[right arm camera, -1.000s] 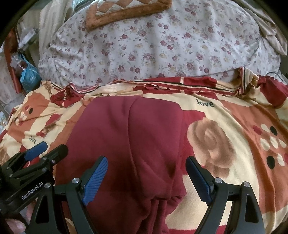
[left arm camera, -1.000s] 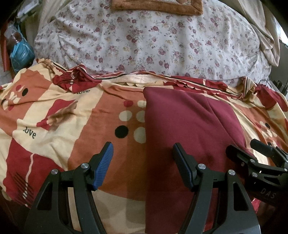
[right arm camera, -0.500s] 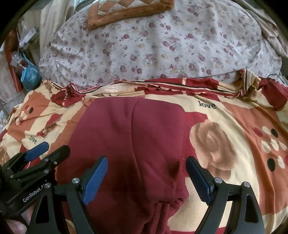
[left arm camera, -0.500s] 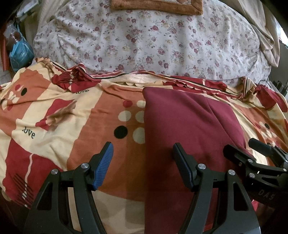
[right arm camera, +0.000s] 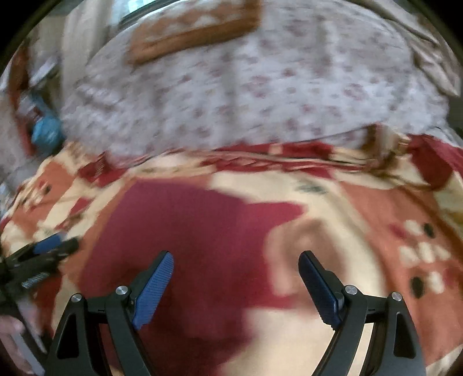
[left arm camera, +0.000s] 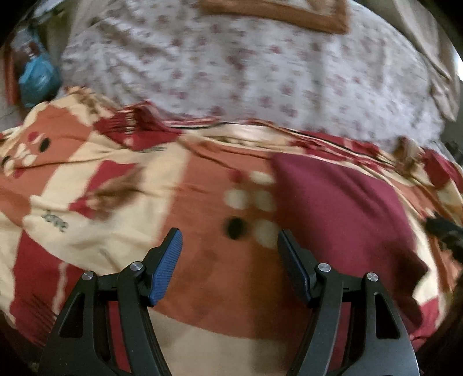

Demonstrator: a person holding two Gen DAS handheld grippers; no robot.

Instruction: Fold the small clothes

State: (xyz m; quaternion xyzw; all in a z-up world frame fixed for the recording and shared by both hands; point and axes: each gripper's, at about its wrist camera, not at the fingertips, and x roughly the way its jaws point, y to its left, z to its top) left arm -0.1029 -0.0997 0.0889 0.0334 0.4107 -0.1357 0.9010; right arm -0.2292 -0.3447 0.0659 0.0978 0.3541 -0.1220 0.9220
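A dark maroon garment (left arm camera: 341, 217) lies flat on the patterned bedspread (left arm camera: 86, 202). In the left wrist view it sits right of my left gripper (left arm camera: 228, 232), which hangs open over bare bedspread with nothing between its blue pads. In the right wrist view the garment (right arm camera: 188, 231) fills the lower left. My right gripper (right arm camera: 235, 254) is open above the garment's right edge and holds nothing. The left gripper (right arm camera: 58, 245) shows at the left edge of that view, and the right gripper (left arm camera: 442, 231) at the right edge of the other. Both views are blurred.
Behind the bedspread rises a bulky floral quilt (left arm camera: 246, 72) with an orange-brown bordered mat (left arm camera: 275, 14) on top. A blue plastic bag (left arm camera: 37, 75) sits at the far left beside the bed. A hand (right arm camera: 11, 332) shows at the lower left.
The garment has slid right in the left wrist view and left in the right wrist view: the two grippers have moved apart sideways. Both stay open, and the pictures have become blurred.
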